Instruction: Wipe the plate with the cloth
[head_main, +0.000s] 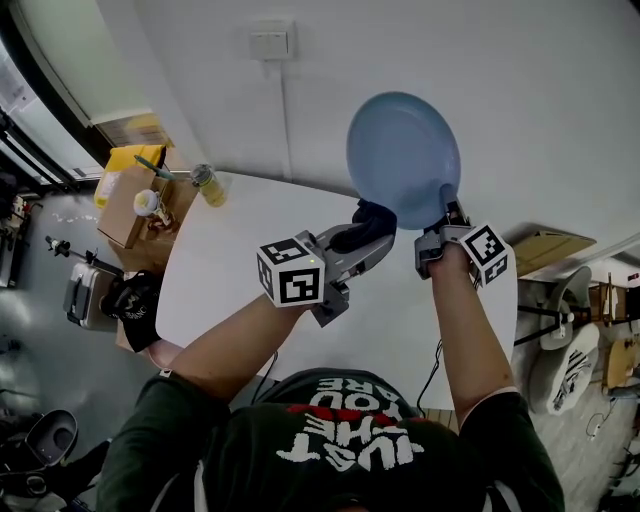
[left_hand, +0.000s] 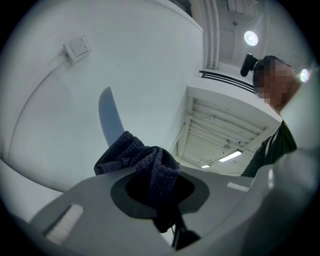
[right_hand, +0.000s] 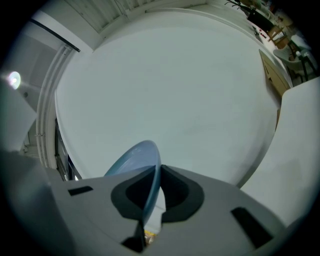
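A light blue plate (head_main: 402, 157) is held upright above the white table (head_main: 230, 270), with my right gripper (head_main: 450, 212) shut on its lower right rim. Seen from the right gripper view, the plate (right_hand: 137, 162) stands edge-on between the jaws. My left gripper (head_main: 372, 232) is shut on a dark blue cloth (head_main: 368, 218), which sits at the plate's lower left edge. The cloth (left_hand: 145, 167) bunches out of the jaws in the left gripper view, where the plate (left_hand: 109, 120) rises just behind it as a thin blue sliver.
A cardboard box (head_main: 130, 205) with a yellow bottle (head_main: 208, 185) and small items stands at the table's far left. A wall switch (head_main: 270, 44) is on the white wall behind. A black bag (head_main: 135, 305) and chairs (head_main: 570, 350) are on the floor beside the table.
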